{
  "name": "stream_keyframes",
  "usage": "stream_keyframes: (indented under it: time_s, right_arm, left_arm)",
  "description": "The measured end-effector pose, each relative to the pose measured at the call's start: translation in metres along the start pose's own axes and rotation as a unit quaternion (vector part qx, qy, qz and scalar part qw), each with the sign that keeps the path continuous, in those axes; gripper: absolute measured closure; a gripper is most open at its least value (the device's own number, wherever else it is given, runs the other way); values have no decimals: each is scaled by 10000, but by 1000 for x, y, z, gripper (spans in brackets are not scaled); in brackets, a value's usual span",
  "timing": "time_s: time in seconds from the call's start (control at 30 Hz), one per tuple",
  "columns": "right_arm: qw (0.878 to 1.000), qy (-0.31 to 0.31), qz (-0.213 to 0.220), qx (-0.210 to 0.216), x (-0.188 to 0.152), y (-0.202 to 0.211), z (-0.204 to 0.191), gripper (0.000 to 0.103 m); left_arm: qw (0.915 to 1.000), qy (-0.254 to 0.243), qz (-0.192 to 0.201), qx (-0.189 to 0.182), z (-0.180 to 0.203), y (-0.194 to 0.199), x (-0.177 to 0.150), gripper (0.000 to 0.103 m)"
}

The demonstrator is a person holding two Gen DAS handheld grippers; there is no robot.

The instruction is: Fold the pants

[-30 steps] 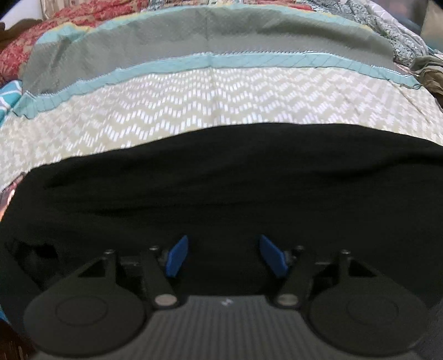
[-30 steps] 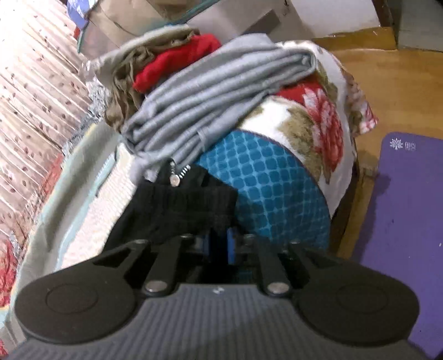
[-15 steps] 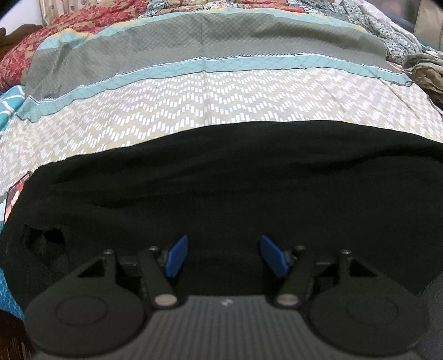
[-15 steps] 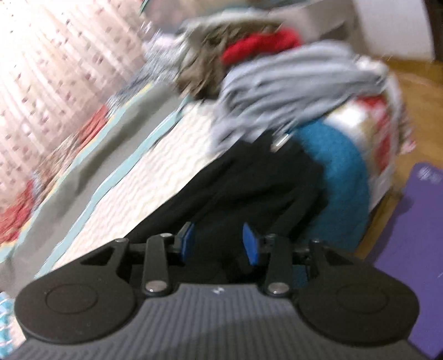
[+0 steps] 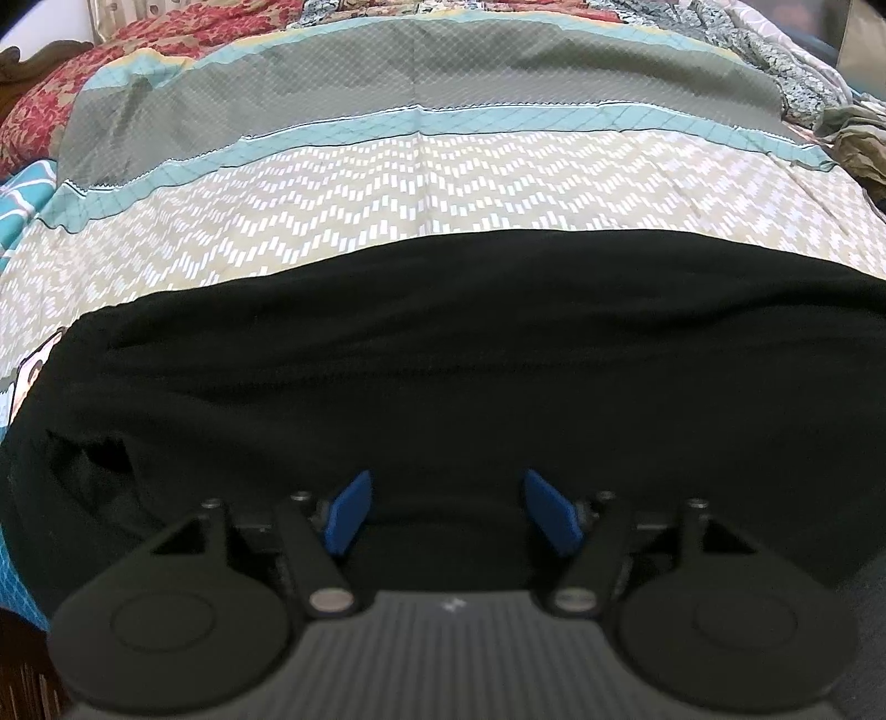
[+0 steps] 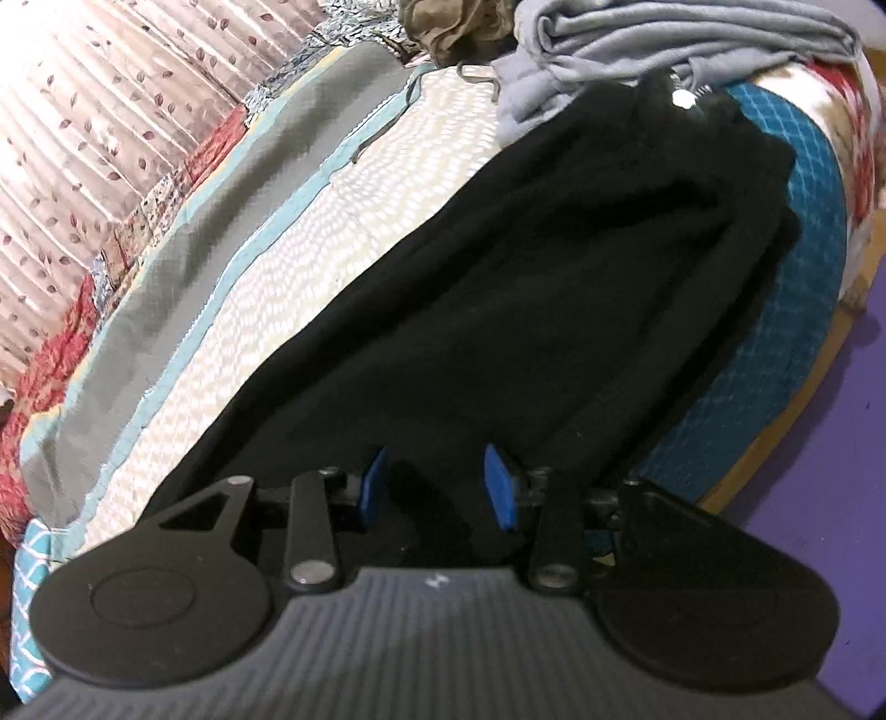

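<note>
A bed [image 5: 443, 183] fills both views, covered with a patchwork quilt of zigzag beige, teal stripe and grey bands. Along its near edge lie the black pants [image 5: 470, 354], stretched lengthwise in a long dark strip; in the right wrist view they [image 6: 554, 288] run from the near fingers to the far end, where a small metal zip pull shows beside a pile of grey clothes [image 6: 664, 50]. A purple mat [image 6: 830, 498] covers the floor to the right.

The pants look already doubled leg over leg into one narrow band, with soft ridges along its length and a ragged opening at the near left. The crosswise folds appear still to come, so the task seems roughly at its middle.

The left gripper [image 5: 454, 512] hangs over the cloth with its blue fingers [image 5: 349, 512] spread and widening, nothing pinched between them. The right gripper [image 6: 437, 487] has its fingers [image 6: 501, 487] apart too; a fold of black cloth rises between them, but the pads do not press on it.
</note>
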State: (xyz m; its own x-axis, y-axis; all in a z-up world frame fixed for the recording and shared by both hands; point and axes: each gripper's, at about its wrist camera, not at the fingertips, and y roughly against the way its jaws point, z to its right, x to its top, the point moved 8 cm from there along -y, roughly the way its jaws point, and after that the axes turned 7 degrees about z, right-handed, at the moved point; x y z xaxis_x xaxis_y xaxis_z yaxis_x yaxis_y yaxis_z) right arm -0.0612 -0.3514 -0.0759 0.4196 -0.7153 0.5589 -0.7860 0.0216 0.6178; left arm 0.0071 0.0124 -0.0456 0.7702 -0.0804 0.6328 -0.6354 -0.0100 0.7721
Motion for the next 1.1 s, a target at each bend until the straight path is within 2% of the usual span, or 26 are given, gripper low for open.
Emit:
stream_keyframes:
  time_s: [0.17, 0.23, 0.33, 0.47, 1.1]
  right_arm:
    - [10000, 44, 48, -21, -8, 2, -6, 60]
    - [10000, 62, 77, -12, -9, 1, -7, 57]
    - [9999, 88, 108, 27, -9, 0, -7, 52]
    - [9997, 196, 145, 25, -11, -1, -12, 47]
    - [9988, 388, 176, 243, -9, -10, -21, 19]
  left_arm:
    - [9999, 86, -41, 80, -4, -2, -2, 22]
    - [9998, 160, -75, 83, -7, -3, -3, 19]
    - [9994, 281, -138, 148, -12, -6, -4, 8]
    - [9989, 404, -176, 138, -16, -9, -7, 2]
    - [9974, 697, -146, 104, -19, -9, -9, 0]
